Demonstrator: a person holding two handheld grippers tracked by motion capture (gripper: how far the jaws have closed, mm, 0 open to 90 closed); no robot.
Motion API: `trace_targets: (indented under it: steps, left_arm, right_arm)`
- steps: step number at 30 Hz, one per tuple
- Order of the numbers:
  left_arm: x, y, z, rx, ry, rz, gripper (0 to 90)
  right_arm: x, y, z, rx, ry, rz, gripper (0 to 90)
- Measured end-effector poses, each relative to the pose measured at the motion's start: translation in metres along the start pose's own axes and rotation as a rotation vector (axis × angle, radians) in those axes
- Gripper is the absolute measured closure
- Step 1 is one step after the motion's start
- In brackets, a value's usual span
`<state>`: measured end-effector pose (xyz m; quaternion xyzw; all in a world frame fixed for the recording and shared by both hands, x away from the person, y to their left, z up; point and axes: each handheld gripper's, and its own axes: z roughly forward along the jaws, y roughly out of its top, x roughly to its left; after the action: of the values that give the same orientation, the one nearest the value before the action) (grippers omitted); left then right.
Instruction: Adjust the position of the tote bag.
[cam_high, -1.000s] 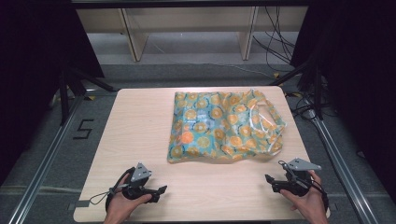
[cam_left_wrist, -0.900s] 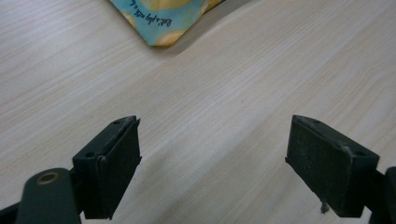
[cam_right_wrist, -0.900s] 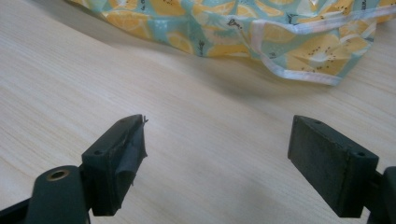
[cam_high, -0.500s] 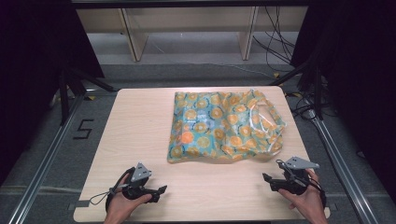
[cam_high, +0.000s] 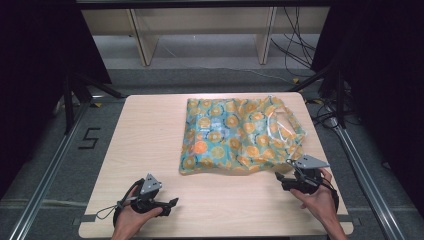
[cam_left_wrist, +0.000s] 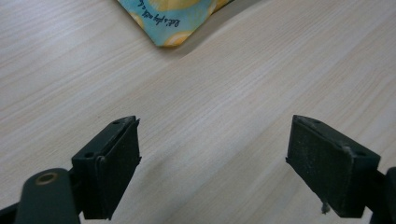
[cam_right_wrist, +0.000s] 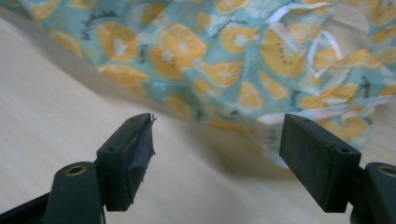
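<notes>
A teal plastic bag (cam_high: 237, 135) printed with orange slices lies flat on the right half of the wooden table (cam_high: 145, 135); its clear handles (cam_high: 278, 125) sit near its right side. My left gripper (cam_high: 172, 202) rests near the table's front left, open and empty; a near corner of the bag (cam_left_wrist: 170, 32) lies well beyond its jaws. My right gripper (cam_high: 279, 180) is at the front right, open, just short of the bag's crumpled near edge (cam_right_wrist: 243, 88), with nothing between its pads.
Metal rails (cam_high: 47, 170) run along both sides of the table. A shelf frame (cam_high: 200, 30) and cables (cam_high: 300, 45) lie on the floor beyond the far edge. Bare wood spreads over the table's left half.
The right gripper has edged slightly left and forward toward the bag's near right corner. The left gripper and the bag have stayed put.
</notes>
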<state>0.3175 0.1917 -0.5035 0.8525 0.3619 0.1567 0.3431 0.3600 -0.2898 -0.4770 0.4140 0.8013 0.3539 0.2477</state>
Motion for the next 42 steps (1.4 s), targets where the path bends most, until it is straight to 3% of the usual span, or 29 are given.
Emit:
trace_targets:
  steps: [3,5,6,7,8,9,11,12,13,14,15,17,18,19,20,22,25,26,28,30,32,33,34,37,42]
  left_arm:
    - [-0.003,0.0,0.003,-0.037,0.0,-0.047,16.2]
    - [0.0,0.0,0.0,0.004,0.003,-0.003,16.2]
    - [-0.005,-0.001,0.004,-0.053,0.007,-0.08,16.2]
    - [-0.005,-0.001,0.004,-0.051,0.004,-0.087,16.2]
    - [-0.003,0.0,0.002,-0.026,0.0,-0.057,16.2]
    - [-0.002,0.0,0.001,-0.018,0.0,-0.049,16.2]
    - [-0.005,-0.001,0.004,-0.051,0.002,-0.088,16.5]
    - [-0.003,0.0,0.002,-0.025,-0.001,-0.058,16.5]
    - [-0.003,-0.001,0.003,-0.029,-0.002,-0.06,16.5]
    - [-0.005,-0.001,0.004,-0.051,0.005,-0.078,16.5]
    - [-0.005,-0.001,0.004,-0.053,0.01,-0.085,16.8]
    - [-0.005,-0.001,0.004,-0.058,0.004,-0.09,16.8]
    - [-0.005,-0.001,0.004,-0.066,0.001,-0.1,16.8]
    - [-0.005,-0.001,0.004,-0.06,0.007,-0.088,16.8]
    - [-0.005,-0.001,0.004,-0.075,0.007,-0.101,16.9]
    - [-0.004,-0.001,0.003,-0.059,0.009,-0.092,17.4]
    - [-0.004,-0.001,0.003,-0.065,0.013,-0.104,17.4]
    - [-0.004,-0.001,0.003,-0.063,0.015,-0.104,17.4]
    - [-0.003,-0.001,0.002,-0.062,0.021,-0.099,17.6]
    - [-0.003,-0.002,0.002,-0.062,0.031,-0.105,18.2]
    - [-0.002,-0.001,0.001,-0.061,0.03,-0.088,19.4]
    - [-0.002,-0.002,0.002,-0.059,0.026,-0.107,19.6]
    - [-0.001,-0.002,0.002,-0.065,0.024,-0.097,21.2]
    - [-0.001,-0.002,0.002,-0.057,0.012,-0.112,22.4]
    - [0.006,0.003,0.003,-0.071,0.048,-0.091,32.7]
  right_arm:
    - [-0.006,0.005,0.006,0.012,-0.025,-0.003,26.2]
    - [-0.011,0.007,0.012,0.043,-0.025,0.015,26.9]
    - [-0.017,0.007,0.02,0.064,-0.007,0.042,31.0]
    - [-0.017,0.007,0.02,0.064,-0.007,0.042,31.0]
    - [-0.021,0.007,0.028,0.074,-0.011,0.019,41.9]
    - [-0.02,0.007,0.029,0.096,-0.003,0.037,48.5]
    - [-0.024,0.008,0.033,0.113,0.013,0.012,63.5]
    - [-0.023,0.009,0.034,0.12,0.025,0.024,69.7]
    - [-0.023,0.009,0.034,0.12,0.025,0.024,69.7]
    - [-0.024,0.008,0.035,0.11,0.036,0.018,75.4]
    - [-0.026,0.008,0.033,0.129,0.036,-0.029,83.7]
    - [-0.025,0.009,0.032,0.128,0.039,-0.046,84.9]
    - [-0.023,0.011,0.03,0.12,0.063,-0.088,87.0]
    - [-0.019,0.013,0.029,0.113,0.083,-0.1,87.9]
    - [-0.015,0.013,0.026,0.12,0.096,-0.091,88.3]
    - [0.0,0.013,0.022,0.113,0.129,-0.131,89.4]
    - [0.012,0.011,0.016,0.126,0.159,-0.124,89.7]
    - [0.015,0.011,0.015,0.108,0.174,-0.164,89.8]
    - [0.026,0.011,0.011,0.102,0.226,-0.173,89.8]
    - [0.035,0.012,0.01,0.114,0.232,-0.179,89.8]
    - [0.043,0.013,0.013,0.089,0.251,-0.198,89.8]
    - [0.045,0.014,0.012,0.105,0.258,-0.213,89.7]
    - [0.055,0.014,0.013,0.083,0.268,-0.2,89.8]
    - [0.059,0.016,0.012,0.106,0.29,-0.22,89.8]
    - [0.075,0.016,0.015,0.092,0.312,-0.225,89.7]
